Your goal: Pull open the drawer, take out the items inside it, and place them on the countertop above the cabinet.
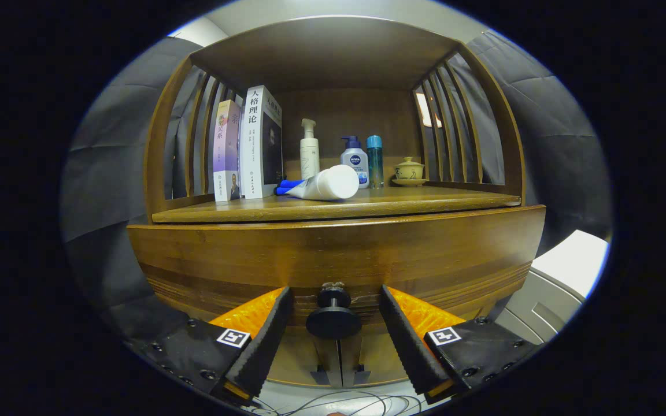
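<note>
Drawer [333,254] front and centre, and we can't see a thing of what's inside it: the wooden face sits closed in the cabinet [162,173], so its contents are hidden from us. Its black round knob [333,316] sits right between our fingers [263,341], and the gripper [335,300] has them spread wide, one on each side of the knob, neither pad touching it. We note the knob is just ahead of the fingertips' line, roughly level with them, with a clear gap on both sides. Above the drawer, the countertop [425,202] carries a row of things under a slatted wooden hutch: two upright books [249,147] at the left, a white tube [324,185] with a blue cap lying on its side near the front, a white pump bottle [309,151] standing behind it, a blue-topped pump bottle [355,159], a slim teal bottle [374,160], and a small lidded cup [409,169] on a saucer at the right. Down below the fingers, a tangle of thin cables [344,401] is cut off, and a white box [564,271] off to the right is only partly in sight.
</note>
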Available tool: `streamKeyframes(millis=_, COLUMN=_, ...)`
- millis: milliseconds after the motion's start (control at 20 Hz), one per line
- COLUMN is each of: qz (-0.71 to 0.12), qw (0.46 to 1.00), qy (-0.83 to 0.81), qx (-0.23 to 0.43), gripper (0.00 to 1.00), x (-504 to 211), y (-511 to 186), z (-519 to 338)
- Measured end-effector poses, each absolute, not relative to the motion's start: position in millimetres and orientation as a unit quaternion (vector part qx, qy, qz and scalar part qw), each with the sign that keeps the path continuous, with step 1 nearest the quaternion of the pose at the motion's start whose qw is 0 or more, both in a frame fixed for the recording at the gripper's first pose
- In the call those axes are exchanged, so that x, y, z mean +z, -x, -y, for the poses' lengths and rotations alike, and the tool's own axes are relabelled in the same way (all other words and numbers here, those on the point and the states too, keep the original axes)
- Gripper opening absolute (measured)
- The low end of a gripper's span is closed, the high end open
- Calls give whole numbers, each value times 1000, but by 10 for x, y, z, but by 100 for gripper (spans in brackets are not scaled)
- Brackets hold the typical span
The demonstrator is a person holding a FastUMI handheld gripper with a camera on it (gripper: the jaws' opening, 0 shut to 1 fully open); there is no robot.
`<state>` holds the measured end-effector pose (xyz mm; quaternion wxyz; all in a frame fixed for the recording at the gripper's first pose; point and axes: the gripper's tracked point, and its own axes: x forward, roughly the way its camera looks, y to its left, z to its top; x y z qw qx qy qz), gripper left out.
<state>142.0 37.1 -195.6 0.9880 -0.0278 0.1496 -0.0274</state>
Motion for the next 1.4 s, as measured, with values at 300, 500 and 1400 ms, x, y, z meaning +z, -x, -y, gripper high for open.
streamKeyframes(millis=300, qz=-143, qw=989, qy=30, qx=-30, gripper=96, x=-1971, y=-1577, z=-370)
streamKeyframes(millis=500, qz=-140, qw=989, qy=36, qx=-31, gripper=96, x=-1996, y=-1673, z=-371)
streamKeyframes(millis=1400, qz=-88, qw=995, qy=25, qx=34, gripper=99, x=-1042, y=-924, z=-550)
